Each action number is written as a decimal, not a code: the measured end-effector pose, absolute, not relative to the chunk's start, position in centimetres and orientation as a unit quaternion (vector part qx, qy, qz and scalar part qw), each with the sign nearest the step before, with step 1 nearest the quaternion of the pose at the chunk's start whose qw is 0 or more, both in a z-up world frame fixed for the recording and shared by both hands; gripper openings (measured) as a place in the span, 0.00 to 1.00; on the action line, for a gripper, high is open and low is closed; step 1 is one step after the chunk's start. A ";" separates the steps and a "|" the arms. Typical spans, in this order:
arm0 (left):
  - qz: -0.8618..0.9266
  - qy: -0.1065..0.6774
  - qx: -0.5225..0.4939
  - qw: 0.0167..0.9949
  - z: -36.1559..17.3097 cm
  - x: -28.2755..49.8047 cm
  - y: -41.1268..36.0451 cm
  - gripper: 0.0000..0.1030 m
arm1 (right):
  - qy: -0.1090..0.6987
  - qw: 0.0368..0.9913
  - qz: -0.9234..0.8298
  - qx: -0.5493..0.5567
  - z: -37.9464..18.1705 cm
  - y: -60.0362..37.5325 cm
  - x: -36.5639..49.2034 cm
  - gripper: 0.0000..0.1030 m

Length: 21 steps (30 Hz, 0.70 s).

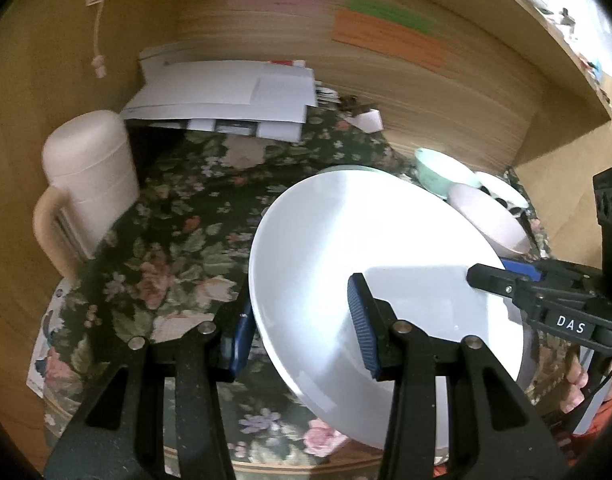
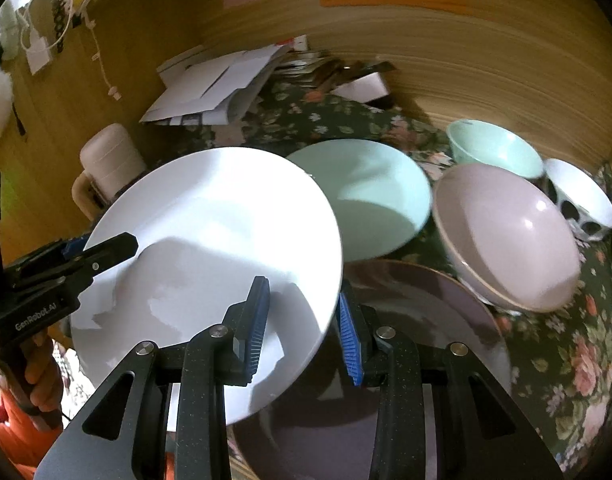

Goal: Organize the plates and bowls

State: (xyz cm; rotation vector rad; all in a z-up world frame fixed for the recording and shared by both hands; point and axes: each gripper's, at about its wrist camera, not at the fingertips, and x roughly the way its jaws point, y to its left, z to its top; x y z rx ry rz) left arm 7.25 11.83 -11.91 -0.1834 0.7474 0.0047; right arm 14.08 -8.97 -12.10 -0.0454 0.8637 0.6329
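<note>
Nearest, the right hand-held gripper (image 2: 301, 320) and left hand-held gripper (image 1: 301, 328) each pinch opposite rims of the tilted white plate (image 2: 209, 248), raised above the worktop (image 2: 566, 340); the mint plate (image 2: 370, 196) lies just beyond, far-right.

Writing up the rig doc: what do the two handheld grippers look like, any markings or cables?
Both are black plastic: left gripper, right gripper, blue ribbed pads, silver pivot rivets. Left body reads "GenRobot.AI", right reads "DAS", with a thin black cable. Orange sleeve.
</note>
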 end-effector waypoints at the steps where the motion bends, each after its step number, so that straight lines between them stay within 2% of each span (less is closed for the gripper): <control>1: -0.003 0.366 -0.089 0.926 -12.0 7.4 11.4 0.43 | 0.411 0.861 0.299 -0.019 -12.1 -9.4 14.1 0.30; 21: -0.052 0.404 -0.089 0.909 -14.1 9.1 5.4 0.43 | 0.446 0.861 0.242 0.012 -14.1 -16.0 13.8 0.30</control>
